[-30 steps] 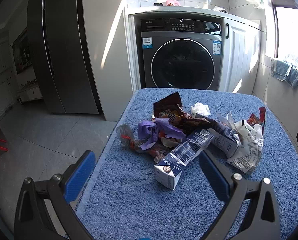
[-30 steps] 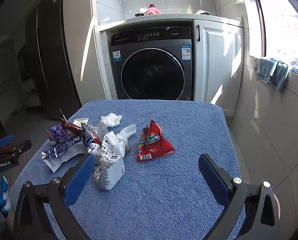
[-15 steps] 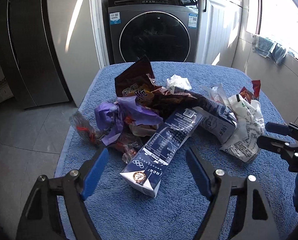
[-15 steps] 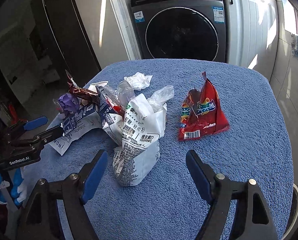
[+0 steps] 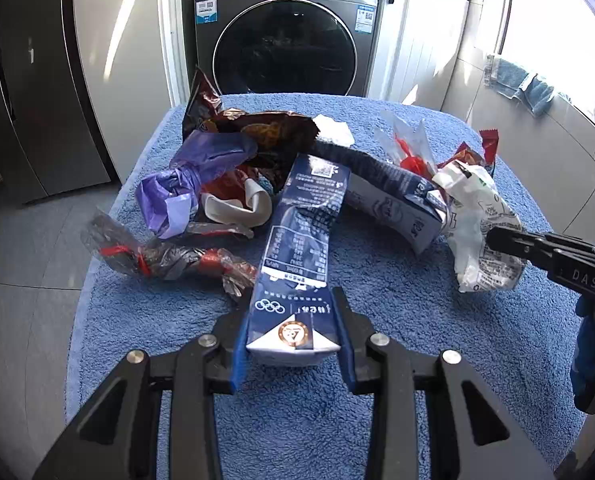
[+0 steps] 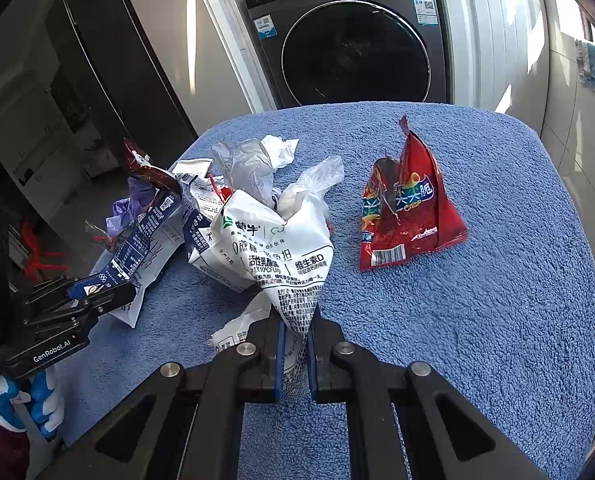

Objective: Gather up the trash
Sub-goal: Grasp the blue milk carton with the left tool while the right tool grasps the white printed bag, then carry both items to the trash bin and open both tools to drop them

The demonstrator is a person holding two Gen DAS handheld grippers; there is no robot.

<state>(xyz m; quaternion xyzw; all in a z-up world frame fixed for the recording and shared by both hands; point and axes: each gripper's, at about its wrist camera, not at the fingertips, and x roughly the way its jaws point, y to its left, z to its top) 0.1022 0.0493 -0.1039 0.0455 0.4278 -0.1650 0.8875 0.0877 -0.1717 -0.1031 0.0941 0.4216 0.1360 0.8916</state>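
Blue terry cloth [image 5: 437,360] covers the table, and nearly all the trash lies on it, so the collecting looks barely begun. No bin or bag to receive it appears in either view.

Working left to right in the left wrist view: a clear twisted wrapper with red bands [image 5: 153,258] lies at nine o'clock of the heap, a crumpled purple bag [image 5: 193,180] at ten, a brown foil snack bag [image 5: 265,136] at eleven. The navy milk carton [image 5: 297,248] runs down the middle toward six o'clock, its near end between the pads of the left gripper [image 5: 293,344]; the jaws are closing and both pads seem to touch its sides. A second navy carton [image 5: 393,200] lies at one o'clock.

The white printed pouch [image 6: 281,264] is at three o'clock, its narrow tail pinched by the right gripper [image 6: 295,354], whose jaws are clamped tight on it. Further right in the right wrist view a red crisp packet [image 6: 409,216] stands apart from the heap, untouched.

By my reckoning two pieces are gripped but neither is lifted; everything else remains.

The bottom of the heap is buried under overlapping wrappers. A white curled scrap [image 5: 237,208] I cannot identify. The cloth's near edge is cut off by the gripper bodies.
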